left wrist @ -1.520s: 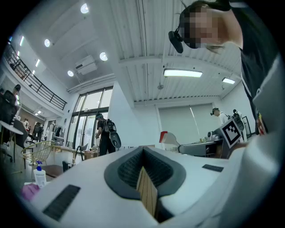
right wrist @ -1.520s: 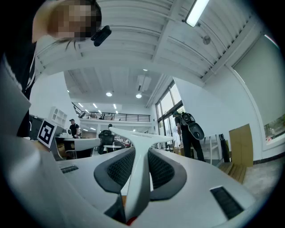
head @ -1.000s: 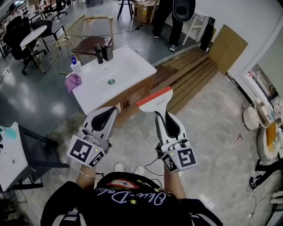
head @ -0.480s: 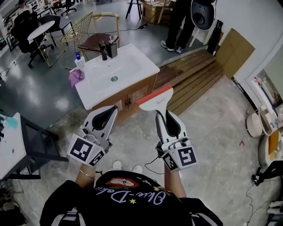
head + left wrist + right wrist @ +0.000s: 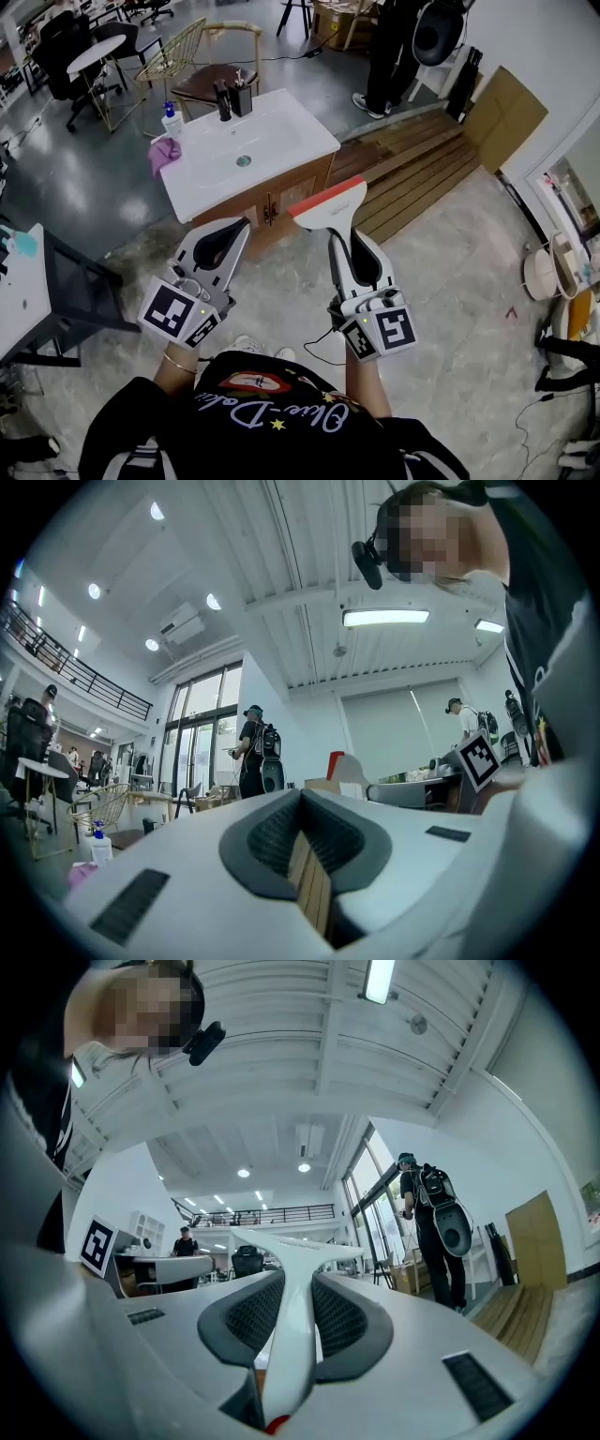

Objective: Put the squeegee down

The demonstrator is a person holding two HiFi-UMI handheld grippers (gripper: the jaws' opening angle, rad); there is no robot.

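Far left: edge of a white desk [image 5: 17,302].

Behind it, past bare floor, a white sink [image 5: 281,155] on a wood cabinet [image 5: 281,199]. A pink cloth [image 5: 163,156] and a clear bottle [image 5: 172,121] sit at the sink's left end, and a black cup [image 5: 242,99] stands on the back edge.

Your left gripper [image 5: 233,228] is held out roughly level over the floor [image 5: 281,300], tips toward the cabinet front. Its jaws are closed together with nothing between them. The left gripper view shows only a thin slit behind the tips.

The squeegee [image 5: 328,208] is up in the air in your right gripper [image 5: 348,236], not set down on anything. It's white, with a red-orange strip on the far edge of the blade. The blade points away from you and, in the head view, sits just right of the cabinet corner. It's clear of the sink top.

The right gripper is clamped on the squeegee's handle. In the right gripper view both dark pads [image 5: 251,1314] press its sides, and the blade spans across just past the tips.

Right of that, wood planks [image 5: 417,159] lie on the floor. A person [image 5: 392,52] in dark clothes stands at their far end, and a cardboard sheet [image 5: 511,114] leans on the wall.
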